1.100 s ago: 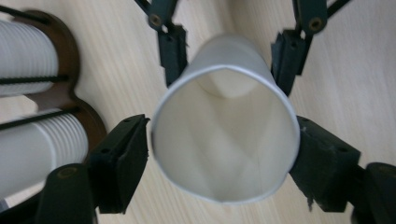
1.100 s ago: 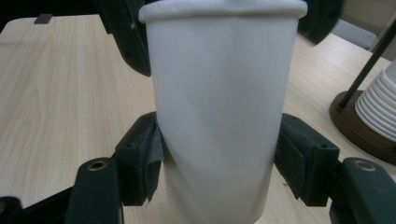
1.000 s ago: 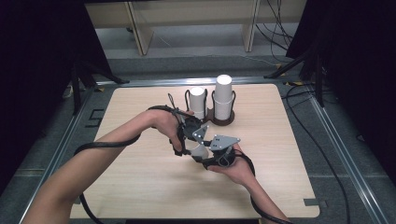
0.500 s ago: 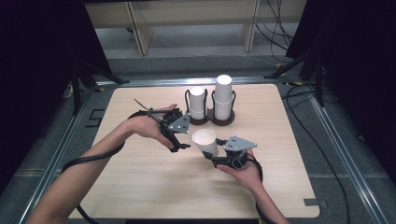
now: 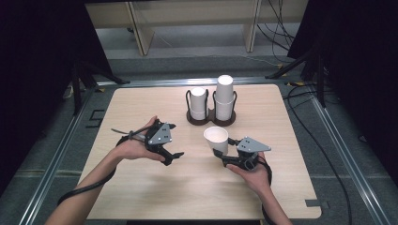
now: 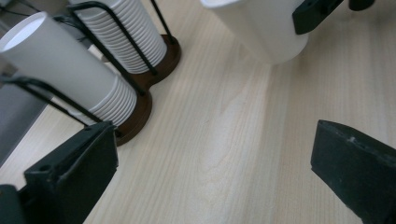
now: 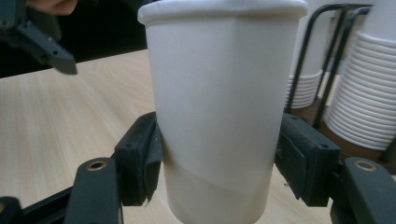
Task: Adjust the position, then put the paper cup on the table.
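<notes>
The right gripper (image 5: 219,153) clamps a white paper cup (image 5: 216,138) upright just in front of the cup rack (image 5: 210,119) — the left gripper (image 5: 174,158) hangs released, nearby.

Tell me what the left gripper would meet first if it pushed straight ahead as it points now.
Probably bare wooden table first, then the white paper cup held by the right gripper; depth is uncertain. The left gripper is open.

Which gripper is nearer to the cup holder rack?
Right. The right gripper, shut on a paper cup, sits just in front of the rack; the left gripper, open, is farther to the rack's front-left.
</notes>
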The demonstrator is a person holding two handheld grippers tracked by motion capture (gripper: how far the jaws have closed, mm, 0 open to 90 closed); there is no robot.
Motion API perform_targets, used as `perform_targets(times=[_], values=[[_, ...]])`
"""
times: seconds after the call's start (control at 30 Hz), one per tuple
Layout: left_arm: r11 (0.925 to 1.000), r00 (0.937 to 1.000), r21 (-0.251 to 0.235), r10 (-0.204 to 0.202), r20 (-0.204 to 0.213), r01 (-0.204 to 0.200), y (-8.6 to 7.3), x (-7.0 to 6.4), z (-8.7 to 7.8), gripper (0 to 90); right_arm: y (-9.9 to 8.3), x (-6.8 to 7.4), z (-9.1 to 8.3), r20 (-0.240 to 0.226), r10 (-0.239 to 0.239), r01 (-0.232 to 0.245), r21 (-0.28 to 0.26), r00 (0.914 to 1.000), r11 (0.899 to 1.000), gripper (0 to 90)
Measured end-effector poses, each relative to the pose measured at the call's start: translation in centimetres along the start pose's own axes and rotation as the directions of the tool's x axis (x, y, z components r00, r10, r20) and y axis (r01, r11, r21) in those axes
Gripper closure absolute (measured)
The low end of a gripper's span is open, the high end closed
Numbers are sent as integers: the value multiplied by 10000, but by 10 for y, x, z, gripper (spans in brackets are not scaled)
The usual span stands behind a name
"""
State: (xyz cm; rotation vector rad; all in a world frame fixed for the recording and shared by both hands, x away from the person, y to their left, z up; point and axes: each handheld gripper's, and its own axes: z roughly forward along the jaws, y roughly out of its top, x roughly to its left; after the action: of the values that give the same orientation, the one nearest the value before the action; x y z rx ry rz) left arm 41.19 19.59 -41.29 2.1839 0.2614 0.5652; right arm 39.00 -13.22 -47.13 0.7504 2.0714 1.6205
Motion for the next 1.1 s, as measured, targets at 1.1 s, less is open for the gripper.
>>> perform_targets(times=[1.1], values=[[8590,8047,-3680,-4819,-3468,3558,-98,-34,-30,1,-8,-31,-60,1709,818,-703,-722,9819,9949,359]])
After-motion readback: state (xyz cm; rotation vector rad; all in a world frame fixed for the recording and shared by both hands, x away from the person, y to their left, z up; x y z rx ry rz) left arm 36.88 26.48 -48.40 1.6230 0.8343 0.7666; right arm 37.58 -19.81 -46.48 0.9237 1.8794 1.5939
